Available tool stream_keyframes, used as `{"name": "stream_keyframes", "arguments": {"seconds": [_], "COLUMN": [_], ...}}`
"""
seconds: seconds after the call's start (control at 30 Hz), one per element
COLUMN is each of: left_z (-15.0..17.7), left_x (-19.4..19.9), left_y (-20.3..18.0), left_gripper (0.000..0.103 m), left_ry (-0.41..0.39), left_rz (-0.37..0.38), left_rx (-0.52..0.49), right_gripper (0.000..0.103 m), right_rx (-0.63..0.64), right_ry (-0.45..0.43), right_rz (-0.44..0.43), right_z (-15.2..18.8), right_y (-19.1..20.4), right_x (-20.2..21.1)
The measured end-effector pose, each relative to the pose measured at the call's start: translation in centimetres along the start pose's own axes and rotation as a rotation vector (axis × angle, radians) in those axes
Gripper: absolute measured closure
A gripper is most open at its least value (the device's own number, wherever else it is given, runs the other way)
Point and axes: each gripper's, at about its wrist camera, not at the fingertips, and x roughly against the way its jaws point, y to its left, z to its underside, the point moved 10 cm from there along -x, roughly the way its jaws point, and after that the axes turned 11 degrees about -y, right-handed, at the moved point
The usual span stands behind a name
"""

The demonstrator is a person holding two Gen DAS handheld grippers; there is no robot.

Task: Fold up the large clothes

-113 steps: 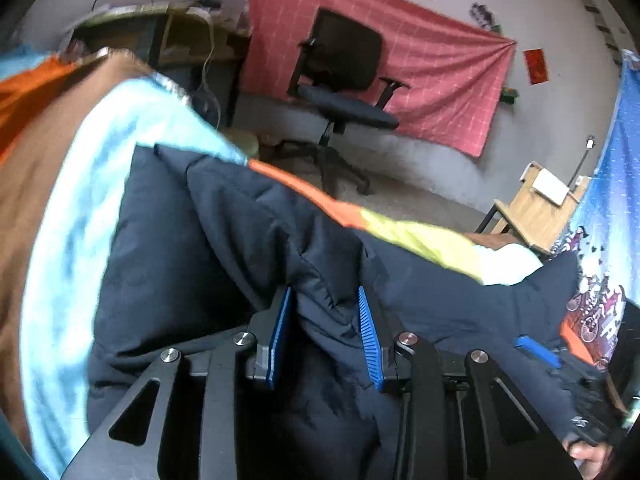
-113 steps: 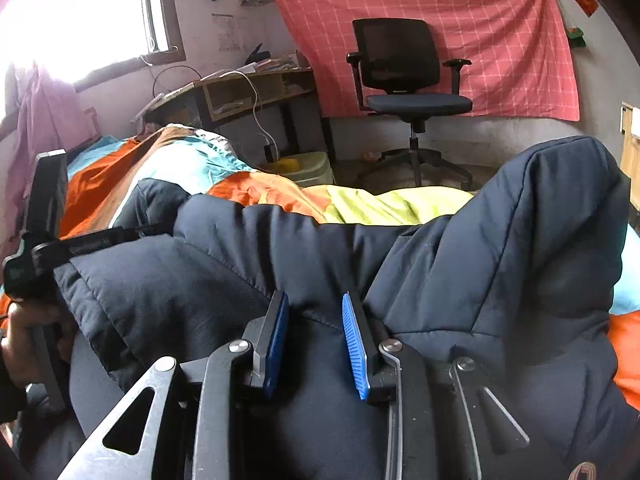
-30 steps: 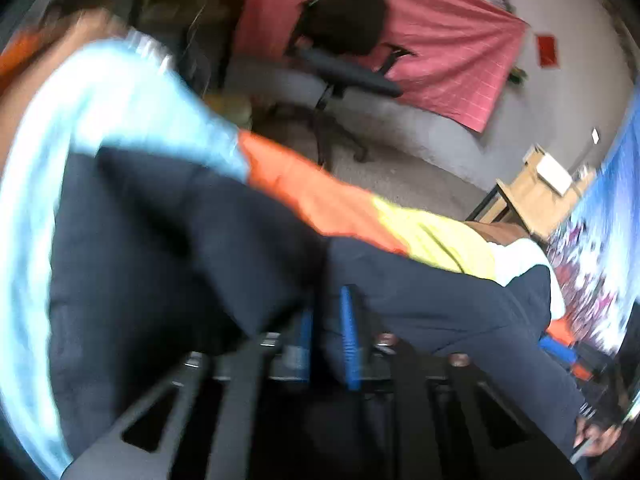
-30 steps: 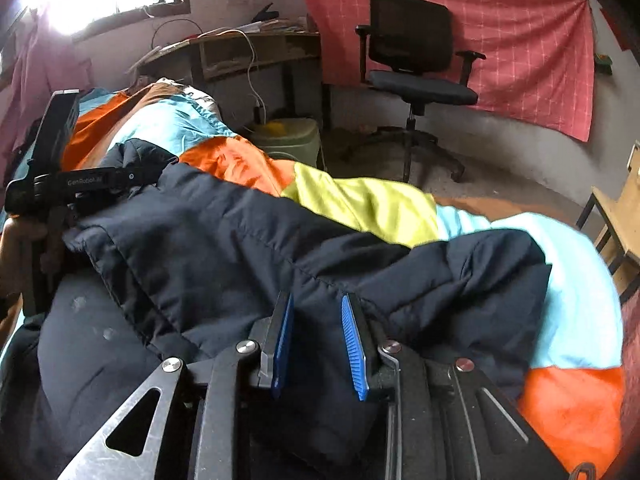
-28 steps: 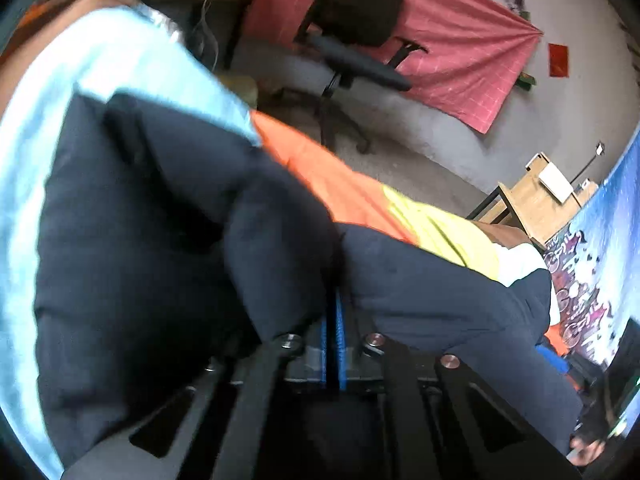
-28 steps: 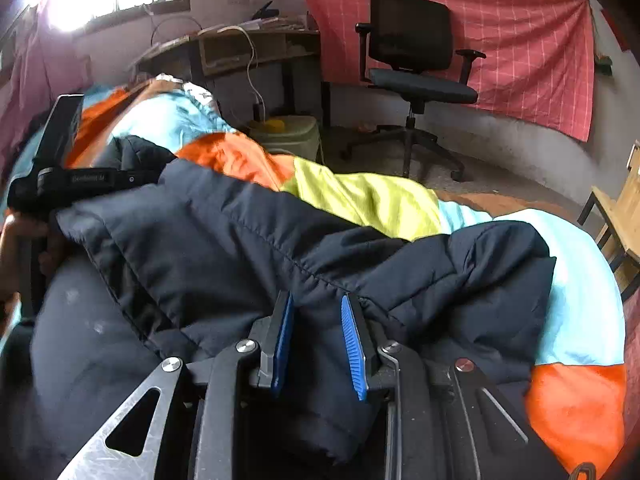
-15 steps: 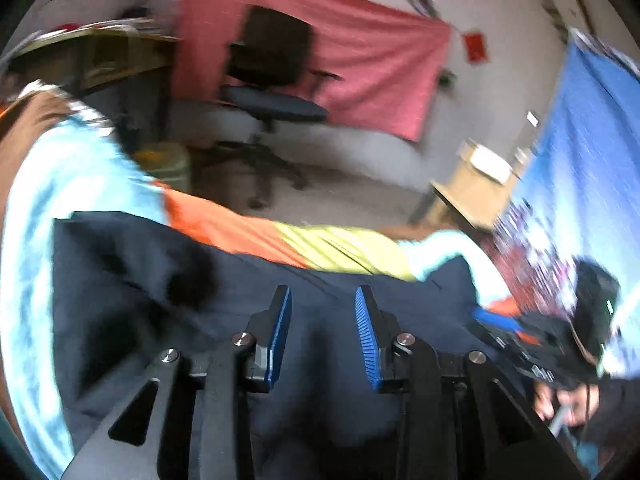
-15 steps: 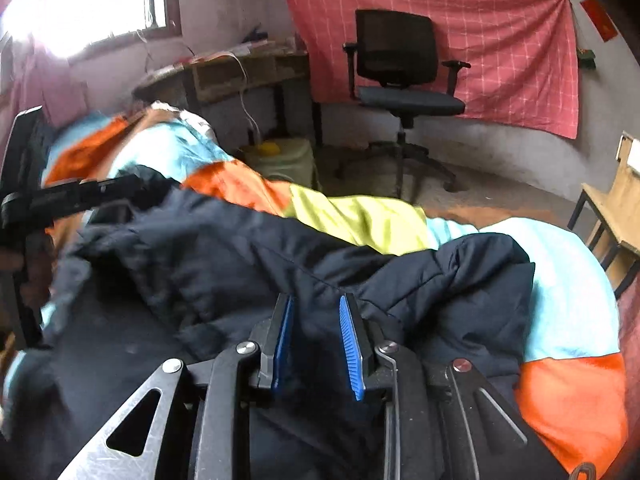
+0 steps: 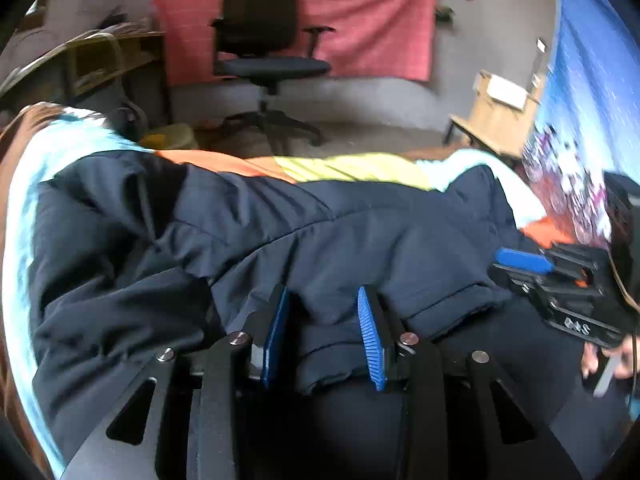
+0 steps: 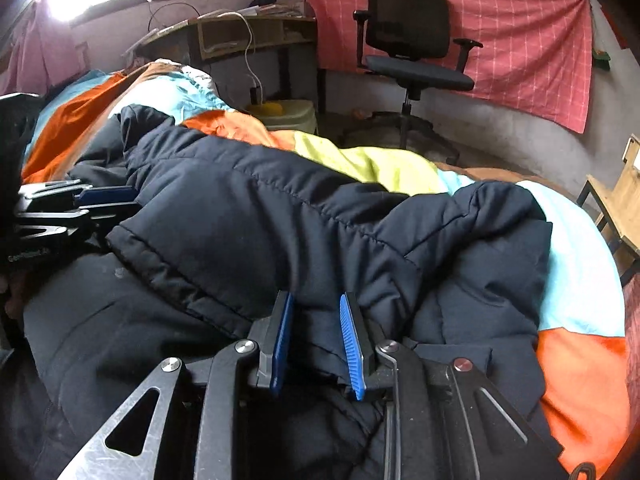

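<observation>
A dark navy puffer jacket [image 9: 320,232] lies across a bed with its far half folded toward me; it also fills the right wrist view [image 10: 280,220]. My left gripper [image 9: 322,332] is open, its blue pads either side of a bulge of the jacket's near edge. My right gripper [image 10: 316,340] is open too, with jacket fabric between its blue pads. The right gripper shows at the right of the left wrist view [image 9: 560,280]; the left gripper shows at the left of the right wrist view [image 10: 72,208].
The bed has a quilt [image 10: 380,168] in orange, yellow, light blue and brown. Beyond stand a black office chair [image 10: 412,60], a desk [image 10: 248,36], a yellow bucket [image 10: 284,114] and a wooden chair [image 9: 496,120]. A red cloth [image 10: 520,40] hangs on the wall.
The left gripper was shut on the jacket fold and has opened, letting it down toward me. The right gripper opened slightly. The folded jacket now lies flatter.
</observation>
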Motion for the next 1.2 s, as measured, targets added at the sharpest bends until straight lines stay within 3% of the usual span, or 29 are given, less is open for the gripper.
{"name": "stream_keyframes", "arguments": {"seconds": [0.03,0.1,0.13,0.27,0.4,0.43,0.53,0.7,0.9,1.2], "left_z": [-0.6,-1.4,-1.7,-1.9,-1.8,-1.8,-1.7,-1.6,-0.7,2.3], "left_x": [0.1,0.9,1.3,3.1,5.6,6.1,8.6,12.3,16.2,20.2], "left_y": [-0.2,-0.3,-0.4,-0.7,-2.0,-2.5,-3.8,-6.5,-8.7,-10.5], "left_gripper": [0.063,0.052,0.049,0.045,0.041,0.037,0.005,0.004,0.002,0.002], "left_ry": [-0.009,-0.033,-0.041,-0.050,-0.071,-0.081,-0.101,-0.127,-0.165,-0.101], "left_rz": [-0.013,-0.050,-0.071,-0.130,-0.175,-0.180,-0.192,-0.242,-0.291,-0.339], "left_rx": [0.012,0.040,0.054,0.103,0.139,0.145,0.165,0.122,0.103,0.111], "right_gripper": [0.070,0.034,0.031,0.029,0.020,0.018,0.011,0.003,0.000,0.000], "right_rx": [-0.014,-0.048,-0.063,-0.053,-0.050,-0.069,-0.120,-0.173,-0.212,-0.229], "right_ry": [-0.016,-0.052,-0.082,-0.113,-0.130,-0.144,-0.172,-0.191,-0.193,-0.167], "right_rz": [0.000,-0.014,-0.017,-0.019,0.000,-0.001,-0.004,-0.008,-0.006,-0.014], "right_z": [-0.3,-0.9,-1.2,-1.6,-1.2,-1.0,-0.6,0.3,1.5,2.5], "right_y": [-0.2,-0.6,-0.9,-1.2,-1.4,-1.6,-2.0,-2.1,-1.9,-1.0], "right_x": [0.8,2.6,3.8,6.7,9.2,10.1,11.8,14.6,17.9,22.2]}}
